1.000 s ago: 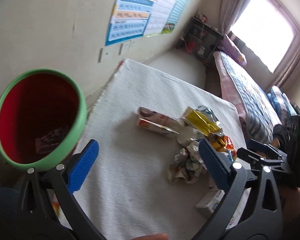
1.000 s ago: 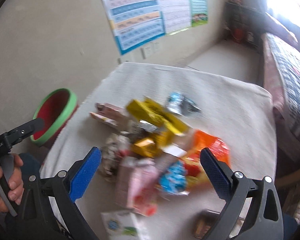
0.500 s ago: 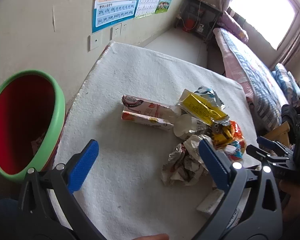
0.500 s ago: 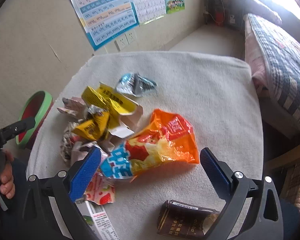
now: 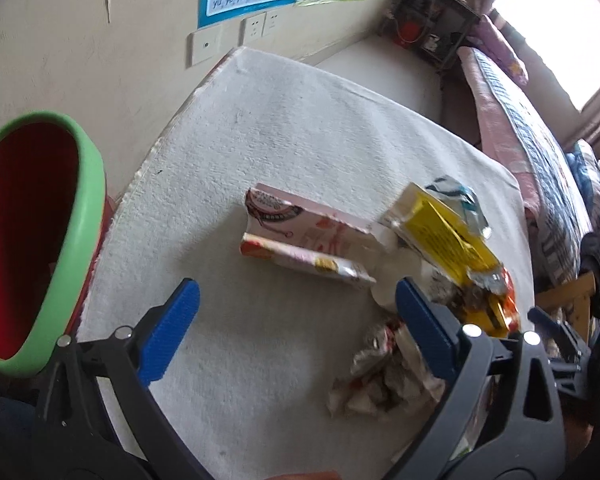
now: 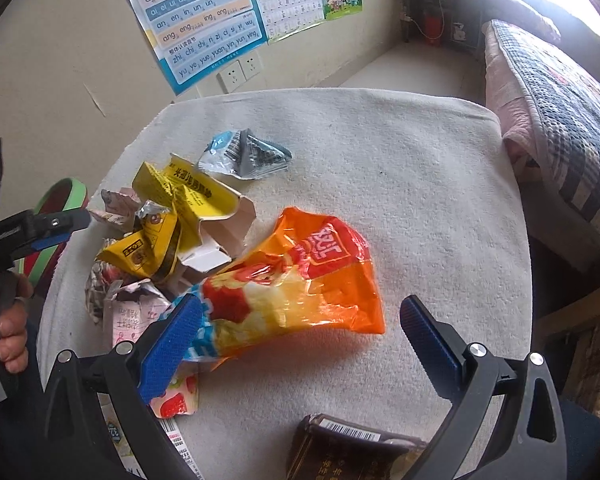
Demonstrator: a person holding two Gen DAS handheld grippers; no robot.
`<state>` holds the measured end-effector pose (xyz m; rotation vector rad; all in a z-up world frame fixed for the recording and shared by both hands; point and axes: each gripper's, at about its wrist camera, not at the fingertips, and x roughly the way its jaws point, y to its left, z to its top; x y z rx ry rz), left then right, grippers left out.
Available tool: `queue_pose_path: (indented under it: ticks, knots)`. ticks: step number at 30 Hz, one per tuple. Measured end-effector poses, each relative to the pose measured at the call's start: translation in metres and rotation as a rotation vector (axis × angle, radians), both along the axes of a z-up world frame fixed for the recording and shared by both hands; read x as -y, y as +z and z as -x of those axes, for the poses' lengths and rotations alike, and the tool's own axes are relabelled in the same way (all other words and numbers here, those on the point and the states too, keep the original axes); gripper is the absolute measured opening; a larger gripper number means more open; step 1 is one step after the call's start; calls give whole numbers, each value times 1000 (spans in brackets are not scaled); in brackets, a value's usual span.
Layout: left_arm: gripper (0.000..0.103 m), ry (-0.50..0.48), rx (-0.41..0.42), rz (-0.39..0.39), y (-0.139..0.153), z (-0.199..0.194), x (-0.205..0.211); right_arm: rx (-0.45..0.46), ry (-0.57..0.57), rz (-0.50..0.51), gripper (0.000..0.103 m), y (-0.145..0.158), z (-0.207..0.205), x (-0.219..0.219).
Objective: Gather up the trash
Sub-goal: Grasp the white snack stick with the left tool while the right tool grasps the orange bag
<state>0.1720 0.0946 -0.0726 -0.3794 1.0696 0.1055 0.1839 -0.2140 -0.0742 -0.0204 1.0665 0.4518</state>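
Trash lies in a heap on a white cloth-covered table (image 5: 300, 128). A pink carton (image 5: 304, 240), a yellow box (image 5: 440, 236) and crumpled paper (image 5: 380, 380) show in the left wrist view. My left gripper (image 5: 296, 332) hovers open above the cloth just short of the carton, holding nothing. In the right wrist view an orange snack bag (image 6: 296, 284) lies between the open fingers of my right gripper (image 6: 300, 344), which hovers just above it. A yellow box (image 6: 184, 200), a silver-blue wrapper (image 6: 244, 156) and a brown packet (image 6: 348, 452) lie around it.
A red bin with a green rim (image 5: 32, 240) stands off the table's left edge, also seen as the bin (image 6: 60, 208) behind the left gripper's handle. A wall with posters (image 6: 204, 20) runs behind. A bed (image 6: 560, 112) lies to the right.
The left gripper swung from the bin toward the table and now faces the carton. The right gripper moved over the pile to the orange bag. Both stayed open.
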Motion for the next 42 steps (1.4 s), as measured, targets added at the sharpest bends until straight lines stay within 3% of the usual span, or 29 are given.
queue_pose_path:
  ticks: [3, 9, 11, 12, 13, 17, 19, 22, 32, 42]
  knots:
    - [87, 12, -14, 27, -7, -11, -4, -37, -13, -47, 96, -4, -7, 3]
    - [60, 0, -31, 105, -19, -29, -5, -123, -33, -166, 96, -13, -19, 8]
    - [40, -7, -42, 117, -23, -33, -2, -165, -51, -227, 96, -18, -23, 11]
    - [35, -14, -44, 116, -24, -34, 0, -179, -59, -251, 95, -19, -24, 12]
    - [28, -21, -43, 113, -25, -35, 1, -190, -64, -269, 92, -19, -24, 11]
    - [18, -34, -24, 123, -25, -37, 2, -208, -64, -332, 73, -20, -26, 10]
    - [15, -40, -16, 137, -24, -37, 2, -224, -56, -371, 58, -20, -27, 10]
    - [12, -47, -5, 135, -21, -36, 2, -217, -48, -379, 52, -16, -24, 8]
    - [10, -88, 29, 41, 0, -19, 6, -123, -65, -304, 47, 3, -15, 13]
    - [10, -92, 65, 5, 20, 13, 7, -10, -27, -194, 47, 30, 3, -1]
